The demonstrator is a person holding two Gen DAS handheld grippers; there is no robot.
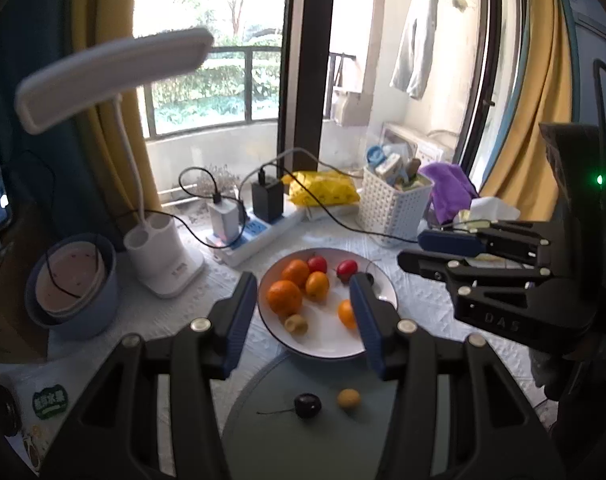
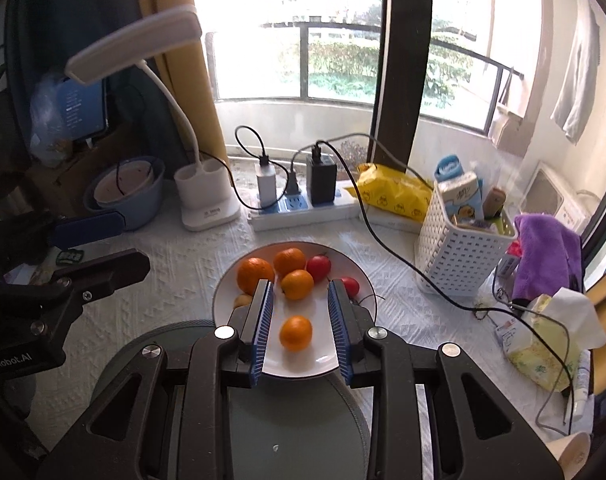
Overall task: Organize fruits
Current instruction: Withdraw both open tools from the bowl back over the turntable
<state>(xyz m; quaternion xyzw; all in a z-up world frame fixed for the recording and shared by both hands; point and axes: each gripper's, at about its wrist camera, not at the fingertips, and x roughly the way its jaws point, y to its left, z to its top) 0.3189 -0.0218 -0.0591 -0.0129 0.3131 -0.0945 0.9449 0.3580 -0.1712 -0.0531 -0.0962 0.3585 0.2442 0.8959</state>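
A white plate (image 1: 331, 344) (image 2: 319, 364) holds several oranges, red cherry tomatoes and a small yellow-brown fruit (image 1: 296, 324). A grey-green plate (image 1: 303, 440) (image 2: 295, 432) in front holds a dark cherry (image 1: 307, 405) and a small yellow fruit (image 1: 348, 399). My left gripper (image 1: 303, 292) is open and empty above the white plate. My right gripper (image 2: 301, 292) is open and empty, its blue pads either side of a lone orange (image 2: 296, 333), above it. The right gripper also shows in the left wrist view (image 1: 423, 250), the left one in the right wrist view (image 2: 119, 240).
A white desk lamp (image 2: 207, 196), blue bowl (image 2: 123, 192), power strip with chargers (image 2: 303, 204), yellow bag (image 2: 391, 192), white basket (image 2: 459, 252), purple cloth (image 2: 547, 256) and tissue pack (image 2: 543, 348) ring the plates. A black cable (image 2: 403, 260) crosses the cloth.
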